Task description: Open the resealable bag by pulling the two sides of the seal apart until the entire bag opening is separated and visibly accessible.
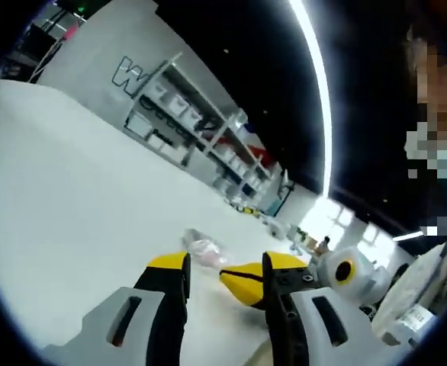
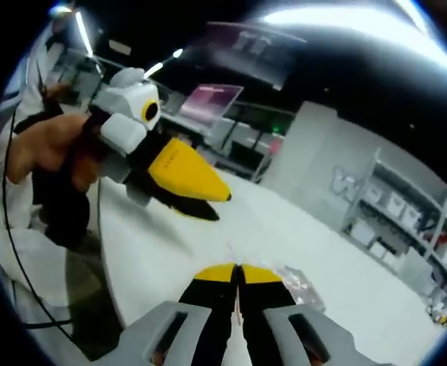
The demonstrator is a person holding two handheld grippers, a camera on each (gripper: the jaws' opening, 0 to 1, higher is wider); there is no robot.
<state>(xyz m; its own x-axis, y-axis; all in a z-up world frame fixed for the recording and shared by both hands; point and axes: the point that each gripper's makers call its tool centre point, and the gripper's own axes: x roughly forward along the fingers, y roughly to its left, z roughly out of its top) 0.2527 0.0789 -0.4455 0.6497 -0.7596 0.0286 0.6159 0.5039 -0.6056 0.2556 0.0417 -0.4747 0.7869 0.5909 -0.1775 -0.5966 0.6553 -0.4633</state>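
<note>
The clear resealable bag (image 1: 202, 248) lies crumpled on the white table (image 1: 71, 198). My left gripper (image 1: 225, 263) is open, its yellow-tipped jaws standing wide apart just short of the bag. The right gripper (image 1: 242, 279) reaches in from the right, its yellow tip close beside the bag. In the right gripper view, my right gripper (image 2: 237, 271) is shut, jaws pressed together. The bag (image 2: 298, 284) shows just past its right jaw; I cannot tell if an edge is pinched. A hand holds the left gripper (image 2: 184, 177) above the table, up and to the left.
Shelving with white bins (image 1: 197, 126) stands along the far wall. The table edge (image 2: 105, 259) runs near the person in white (image 2: 25, 252), with a black cable (image 2: 10, 229) hanging there. Bright ceiling light strips (image 1: 315, 84) cross overhead.
</note>
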